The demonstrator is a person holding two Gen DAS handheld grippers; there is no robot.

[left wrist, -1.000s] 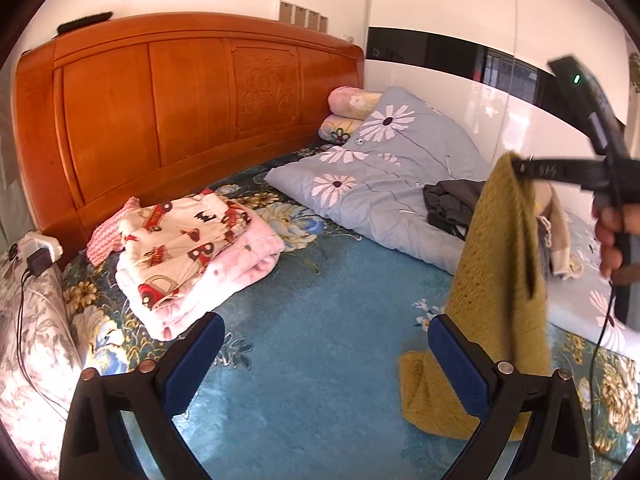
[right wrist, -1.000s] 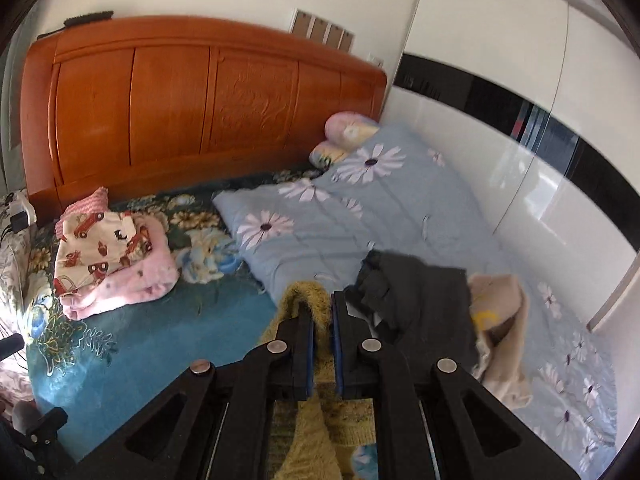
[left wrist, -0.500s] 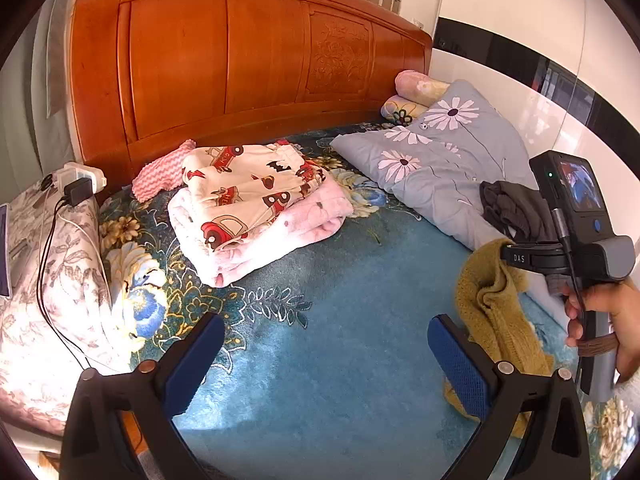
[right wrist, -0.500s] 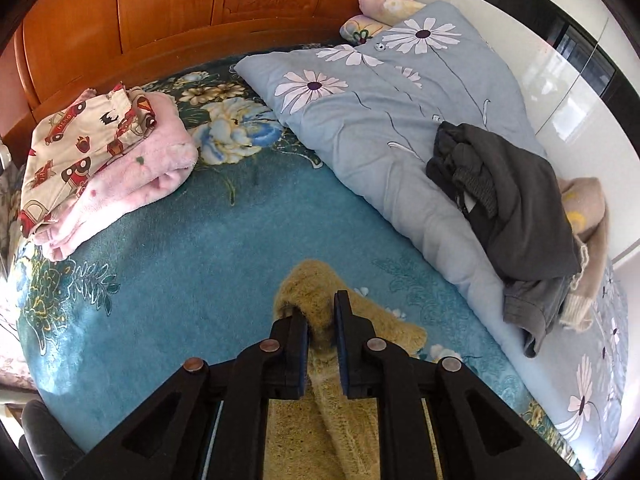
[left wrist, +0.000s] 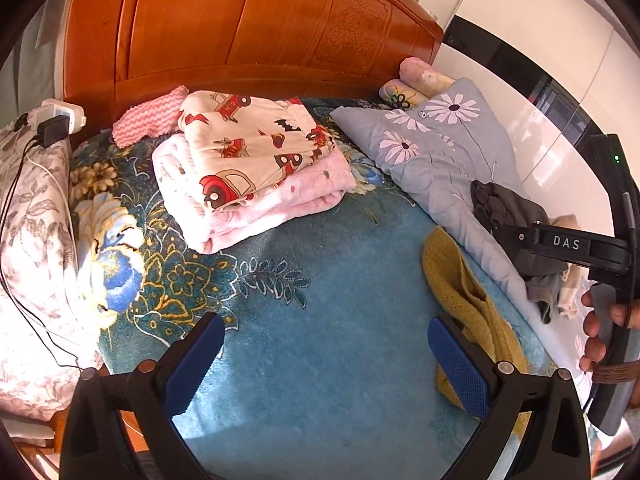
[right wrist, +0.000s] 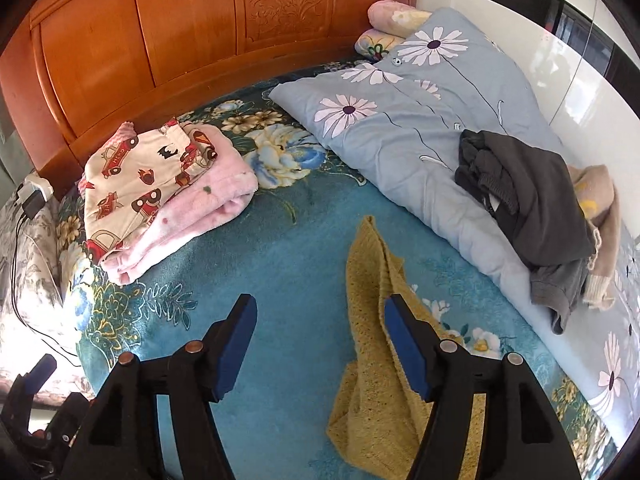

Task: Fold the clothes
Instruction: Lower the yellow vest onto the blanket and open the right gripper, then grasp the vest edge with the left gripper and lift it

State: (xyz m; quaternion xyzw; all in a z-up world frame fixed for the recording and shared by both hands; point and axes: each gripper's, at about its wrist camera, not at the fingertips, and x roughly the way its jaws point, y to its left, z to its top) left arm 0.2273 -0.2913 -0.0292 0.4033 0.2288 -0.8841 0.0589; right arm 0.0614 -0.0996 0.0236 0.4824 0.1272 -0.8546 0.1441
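A mustard yellow knit garment (right wrist: pixel 372 304) lies crumpled in a long strip on the blue bed cover (right wrist: pixel 296 264); it also shows in the left wrist view (left wrist: pixel 468 296). My right gripper (right wrist: pixel 320 336) is open and empty just above it, its right finger over the knit. My left gripper (left wrist: pixel 324 364) is open and empty over the cover, left of the garment. A folded stack, a car-print cloth on a pink blanket (left wrist: pixel 256 168), lies near the headboard. A dark grey garment (right wrist: pixel 524 196) and a beige one (right wrist: pixel 600 196) are piled on the quilt.
A grey-blue flowered quilt (right wrist: pixel 400 112) runs along the right side by the white wardrobe. Wooden headboard (left wrist: pixel 240 28) at the back. Small pillows (left wrist: pixel 420 80) in the corner. A power strip with cables (left wrist: pixel 52 124) on the left.
My right gripper lowered the yellow garment onto the bed and opened, letting it go. My left gripper moved closer over the bed and stayed open.
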